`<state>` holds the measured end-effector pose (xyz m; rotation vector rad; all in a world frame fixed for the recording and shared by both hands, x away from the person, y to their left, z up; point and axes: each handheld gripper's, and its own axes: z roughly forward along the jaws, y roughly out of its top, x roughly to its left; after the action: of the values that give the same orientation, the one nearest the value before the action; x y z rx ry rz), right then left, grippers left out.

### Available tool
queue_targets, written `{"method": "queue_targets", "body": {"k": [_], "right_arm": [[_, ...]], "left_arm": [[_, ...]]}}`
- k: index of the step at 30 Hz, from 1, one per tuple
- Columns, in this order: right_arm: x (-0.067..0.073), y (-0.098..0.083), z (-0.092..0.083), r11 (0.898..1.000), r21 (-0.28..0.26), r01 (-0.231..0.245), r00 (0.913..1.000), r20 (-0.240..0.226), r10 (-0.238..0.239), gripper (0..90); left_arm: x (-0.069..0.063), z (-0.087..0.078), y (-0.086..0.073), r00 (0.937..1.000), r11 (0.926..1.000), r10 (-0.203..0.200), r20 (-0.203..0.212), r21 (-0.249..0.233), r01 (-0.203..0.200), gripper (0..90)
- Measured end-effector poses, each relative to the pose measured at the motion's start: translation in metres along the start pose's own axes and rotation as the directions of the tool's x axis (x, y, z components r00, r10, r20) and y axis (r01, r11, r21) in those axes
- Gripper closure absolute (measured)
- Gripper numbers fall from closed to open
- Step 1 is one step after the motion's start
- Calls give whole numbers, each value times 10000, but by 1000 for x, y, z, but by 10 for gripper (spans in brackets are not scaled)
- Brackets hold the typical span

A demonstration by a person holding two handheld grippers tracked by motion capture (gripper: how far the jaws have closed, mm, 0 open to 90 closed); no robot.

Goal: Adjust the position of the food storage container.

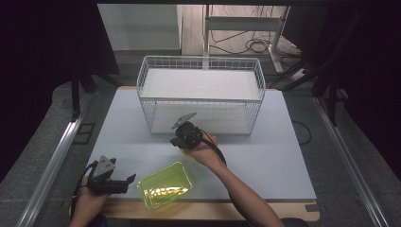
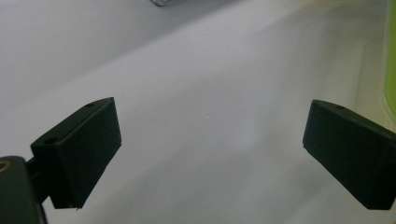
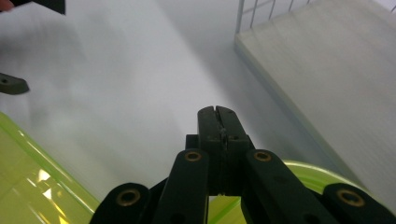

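- The left claw (image 1: 130, 179) is idling with its jaws spread wide and nothing between them, at nine o'clock of the yellow-green tray (image 1: 165, 184).
- The tray is sitting near the worktop's (image 1: 265, 161) front edge; it is looking like thin, glossy, translucent plastic: light, slightly flexible, slippery. Pinching its raised rim seems safest.
- The right claw (image 3: 218, 110) is hovering at one o'clock of the tray, jaws pressed together on nothing.
- The white wire basket (image 1: 259, 75), rigid mesh, is standing at twelve o'clock.

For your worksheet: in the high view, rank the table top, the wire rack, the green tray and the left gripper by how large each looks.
1. Table top, largest by far.
2. Wire rack.
3. Green tray.
4. Left gripper, looks a little smaller than the tray.
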<state>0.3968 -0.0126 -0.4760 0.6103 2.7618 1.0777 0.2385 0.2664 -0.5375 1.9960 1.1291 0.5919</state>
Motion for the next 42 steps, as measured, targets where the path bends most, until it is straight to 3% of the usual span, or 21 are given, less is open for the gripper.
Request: {"method": "queue_targets", "body": {"k": [10, 17, 29, 42], "right_arm": [[-8, -8, -3, 9997, 217, -110, 9992, 387, 102, 894], [-16, -18, -14, 9993, 246, -275, 9971, 713, 257, 893], [-32, -50, -46, 9967, 42, -815, 9909, 1074, 806, 890], [-47, -95, -91, 9854, -286, -1676, 9717, 1640, 1701, 888]], "left_arm": [[-1, 1, 0, 10000, 10000, 48, -18, 44, -48, 43], [-1, 1, 0, 10000, 10000, 49, -14, 54, -49, 43], [-1, 1, 0, 10000, 9999, 85, -29, 99, -85, 43], [-2, 2, 0, 9999, 9998, 130, -56, 146, -129, 43]]}}
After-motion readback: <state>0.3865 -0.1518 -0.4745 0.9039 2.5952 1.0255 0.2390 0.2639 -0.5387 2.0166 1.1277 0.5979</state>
